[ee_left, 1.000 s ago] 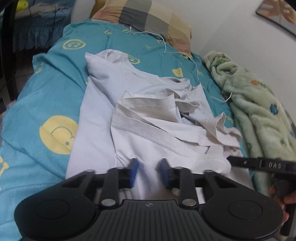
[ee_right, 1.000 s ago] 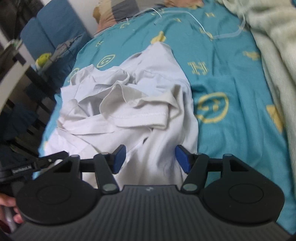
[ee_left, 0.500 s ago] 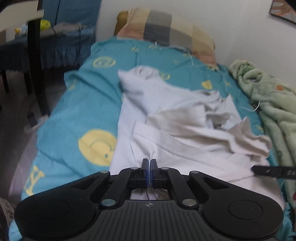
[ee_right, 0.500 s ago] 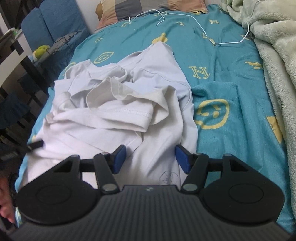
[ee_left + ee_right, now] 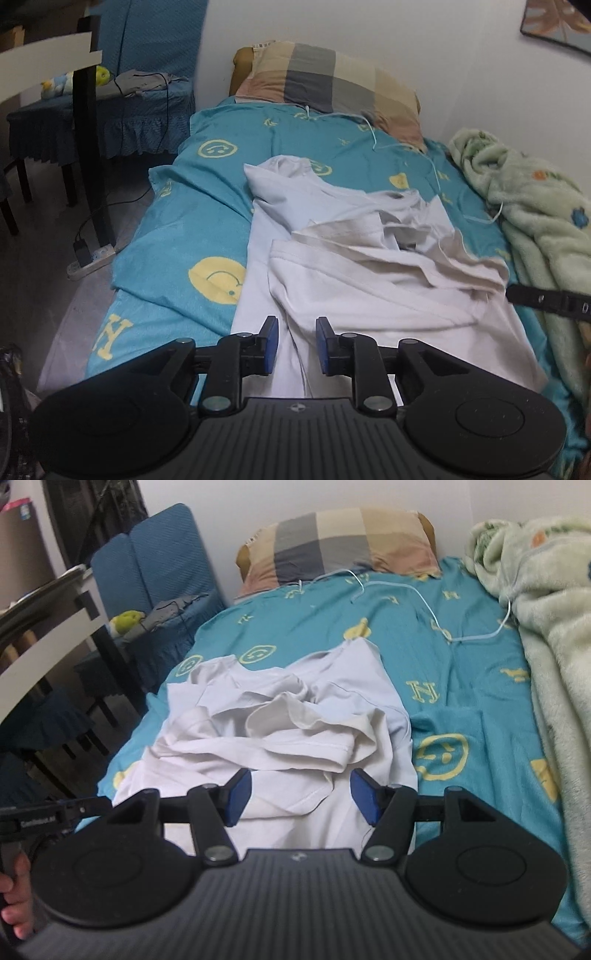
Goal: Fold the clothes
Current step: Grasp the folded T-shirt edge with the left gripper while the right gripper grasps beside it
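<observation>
A crumpled white T-shirt (image 5: pixel 369 288) (image 5: pixel 295 738) lies in loose folds on the teal bed sheet (image 5: pixel 207 206). My left gripper (image 5: pixel 297 343) hovers over the shirt's near left edge. Its jaws are opening, and a raised ridge of cloth runs between the blue pads without being pressed. My right gripper (image 5: pixel 301 799) stands open above the shirt's near right part, nothing between its fingers. In the left wrist view one black finger of the right gripper (image 5: pixel 546 299) shows at the right edge. The left gripper's finger (image 5: pixel 44 812) shows at the left of the right wrist view.
A checked pillow (image 5: pixel 332 77) lies at the head of the bed by the wall. A green fleece blanket (image 5: pixel 535 221) is heaped along the right side. A white cable (image 5: pixel 424 602) trails over the sheet. A blue-covered chair (image 5: pixel 92 110) and a power strip (image 5: pixel 92 258) stand left.
The left gripper pinched the shirt's edge half a second ago and has now let go, its jaws parting. Both grippers have risen and drawn back. The right gripper stayed open.
</observation>
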Tool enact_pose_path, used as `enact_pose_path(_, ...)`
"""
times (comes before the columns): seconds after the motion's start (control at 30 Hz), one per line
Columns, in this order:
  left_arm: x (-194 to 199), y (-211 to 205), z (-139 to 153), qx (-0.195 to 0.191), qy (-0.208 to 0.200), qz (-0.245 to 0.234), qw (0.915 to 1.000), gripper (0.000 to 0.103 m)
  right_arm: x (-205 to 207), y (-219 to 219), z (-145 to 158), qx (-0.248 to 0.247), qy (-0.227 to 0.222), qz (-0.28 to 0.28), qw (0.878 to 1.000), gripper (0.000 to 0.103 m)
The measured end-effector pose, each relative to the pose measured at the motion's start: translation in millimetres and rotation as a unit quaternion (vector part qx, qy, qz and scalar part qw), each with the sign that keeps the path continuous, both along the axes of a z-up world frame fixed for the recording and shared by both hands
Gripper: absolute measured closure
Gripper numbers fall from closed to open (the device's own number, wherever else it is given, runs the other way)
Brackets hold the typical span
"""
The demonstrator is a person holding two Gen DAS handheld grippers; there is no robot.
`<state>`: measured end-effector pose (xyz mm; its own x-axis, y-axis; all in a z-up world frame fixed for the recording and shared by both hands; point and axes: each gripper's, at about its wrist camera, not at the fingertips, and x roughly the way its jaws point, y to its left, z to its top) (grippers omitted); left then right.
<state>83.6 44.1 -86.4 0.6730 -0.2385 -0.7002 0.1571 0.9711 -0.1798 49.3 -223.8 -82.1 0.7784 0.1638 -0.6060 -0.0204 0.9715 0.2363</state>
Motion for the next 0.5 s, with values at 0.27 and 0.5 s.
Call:
enact_pose_path(0.27, -42.6, -3.9, 20.5, -0.019, -0.008, -0.015, 0.9997, 0.054, -29.9, 0.0, 21.5, 0.049, -0.021, -0.002, 0.999, 0.040)
enact_pose_path(0.5, -74.5, 0.4, 36.2, -0.066, -0.014, -0.005, 0.9977, 0.035, -55.8, -9.6, 34.5, 0.118, -0.021, -0.034, 0.992, 0.040)
